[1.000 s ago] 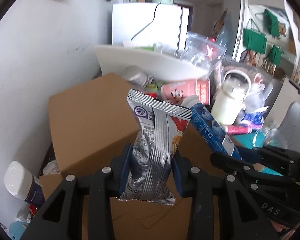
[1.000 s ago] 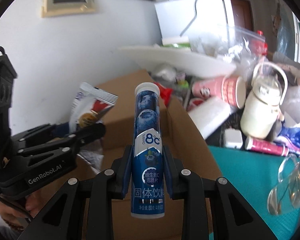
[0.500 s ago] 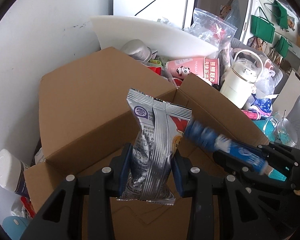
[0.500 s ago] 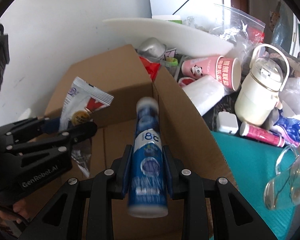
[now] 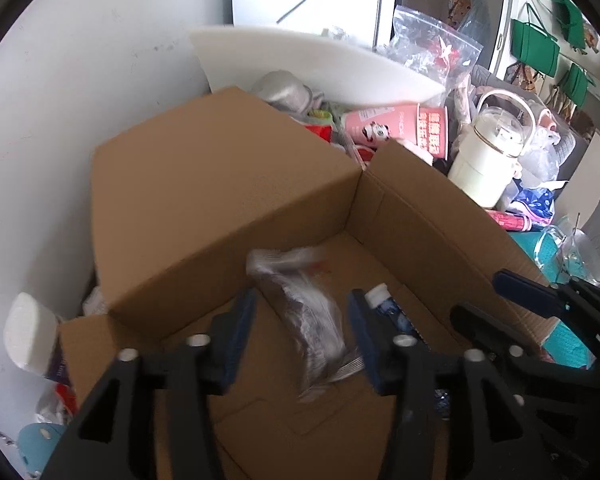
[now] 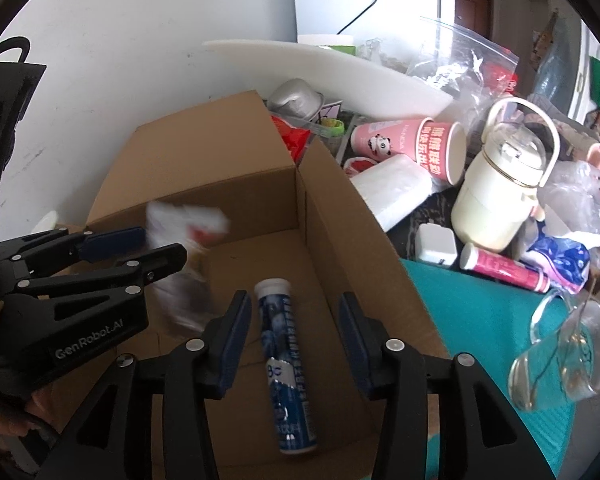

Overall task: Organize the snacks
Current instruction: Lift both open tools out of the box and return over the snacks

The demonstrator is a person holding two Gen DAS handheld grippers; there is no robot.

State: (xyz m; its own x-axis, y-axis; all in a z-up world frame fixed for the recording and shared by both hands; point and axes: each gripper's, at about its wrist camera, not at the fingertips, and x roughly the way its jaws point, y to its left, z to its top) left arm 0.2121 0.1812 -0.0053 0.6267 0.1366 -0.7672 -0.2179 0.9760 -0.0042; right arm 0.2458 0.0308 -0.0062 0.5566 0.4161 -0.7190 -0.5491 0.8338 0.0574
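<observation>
Writing first: "GenRobot.AI" in pale letters along the black body of the left gripper [image 6: 162, 246], seen from the right wrist view. On the blue tube [image 6: 286, 364], a large "8c" near the lower half, white cap at the far end; smaller print there too blurred to read. On the pink paper cup [image 6: 410, 148] lying on its side behind the box, a small panda picture, the word "PANDA" along the side, and white Chinese characters on a red band, not readable with certainty.

Inside the open cardboard box [image 5: 220, 184]: the blue tube, flat on the box floor, long axis running from the near side toward the far wall, cap pointing away from the camera. Between the fingers of the right gripper [image 6: 296, 336] in the picture, but not touched by the pads; jaws opening, gaps on both sides.

Silver snack bag [image 5: 304, 320] also inside the box, blurred by motion, long axis slanted from far-left to near-right, red patch near the upper end. Left gripper [image 5: 302, 322] with jaws opening, blue pads apart from the bag, bag loose between them.

Beside the box on the right: cream kettle [image 6: 496, 196] upright, pink tube [image 6: 504, 270] lying on the teal mat [image 6: 472, 320], glass jug [image 6: 564, 352] tilted at the edge.
</observation>
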